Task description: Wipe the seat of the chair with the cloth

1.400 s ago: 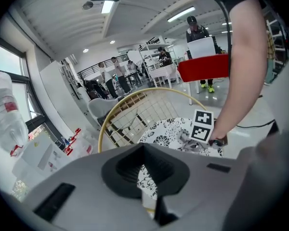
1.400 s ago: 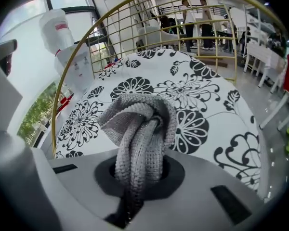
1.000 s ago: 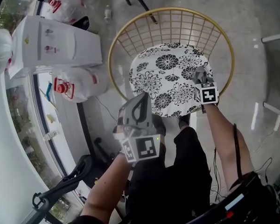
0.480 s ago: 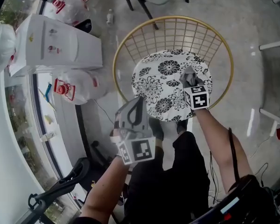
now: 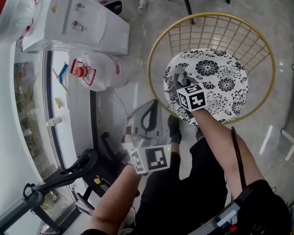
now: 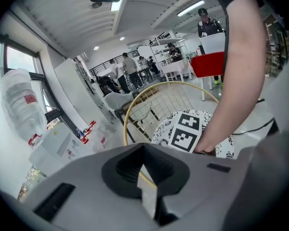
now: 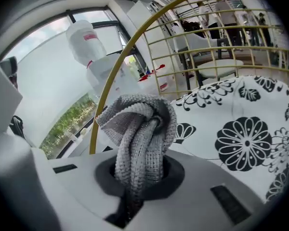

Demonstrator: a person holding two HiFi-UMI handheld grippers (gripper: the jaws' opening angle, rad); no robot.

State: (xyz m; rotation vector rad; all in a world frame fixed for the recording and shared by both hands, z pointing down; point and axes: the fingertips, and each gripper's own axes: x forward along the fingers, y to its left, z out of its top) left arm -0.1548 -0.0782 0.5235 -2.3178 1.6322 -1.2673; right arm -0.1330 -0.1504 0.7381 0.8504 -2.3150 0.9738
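One round chair with a gold wire basket frame (image 5: 215, 13) is seen from above, its seat covered by a single white cushion printed with black flowers (image 5: 223, 80). One grey knitted cloth (image 5: 177, 75) is bunched and pinched between the jaws of the right gripper (image 5: 179, 80), which is held over the cushion's left edge; whether the cloth touches the cushion cannot be told. In the right gripper view the cloth (image 7: 140, 129) is seen gripped as a thick twisted fold, with the flowered cushion (image 7: 241, 129) just behind it. The left gripper (image 5: 146, 120) is held well apart from the chair, beside the person's legs, its jaws pressed together on nothing. Two black-and-white marker cubes are counted, one on each gripper. On the floor to the left, one white box (image 5: 73, 26) and two clear water bottles with red labels (image 5: 95, 70) are seen; their print is too small to read.
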